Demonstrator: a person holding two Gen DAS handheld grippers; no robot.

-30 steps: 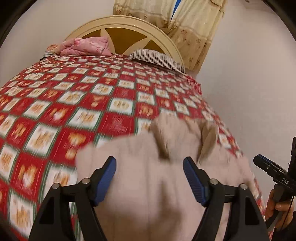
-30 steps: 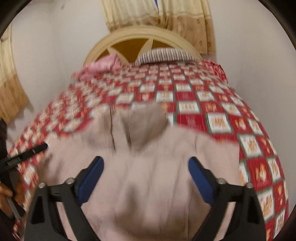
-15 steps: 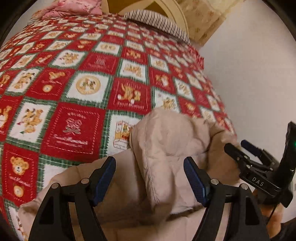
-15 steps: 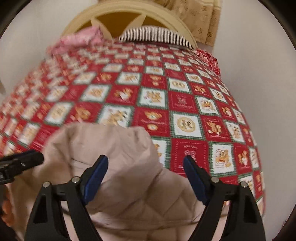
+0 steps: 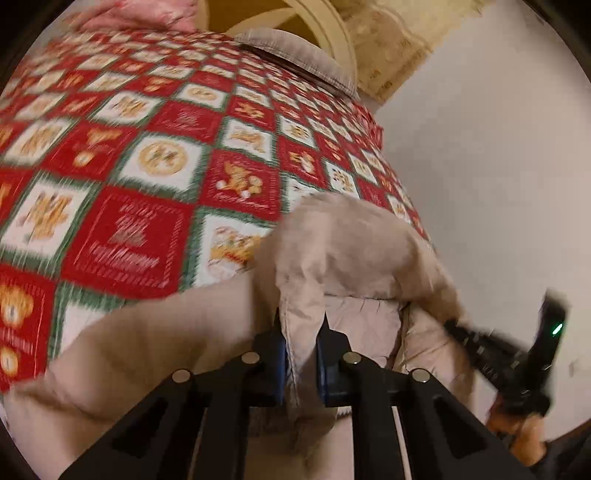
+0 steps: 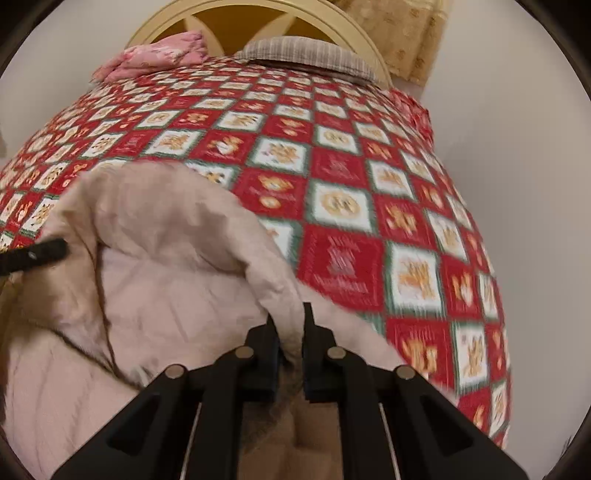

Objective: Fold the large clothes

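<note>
- A second earlier both grippers had gaped wide over the beige padded jacket (image 5: 343, 258); now the left gripper (image 5: 301, 354) was closing its jaws on a fold of the jacket's hood edge, cloth pinched between the pads.
- The right gripper (image 6: 290, 347) was likewise closing, clenched on the hood's opposite edge.
- The jacket lay at the near end of the red patchwork bedspread (image 6: 332, 177), both cameras lower over it than before.
- Beyond the jacket stood a pink cushion (image 6: 155, 59), striped pillow (image 6: 306, 55) and cream headboard (image 6: 236, 14).
- Right of the jacket, the bedspread's edge met a bare wall (image 5: 480, 166).
</note>
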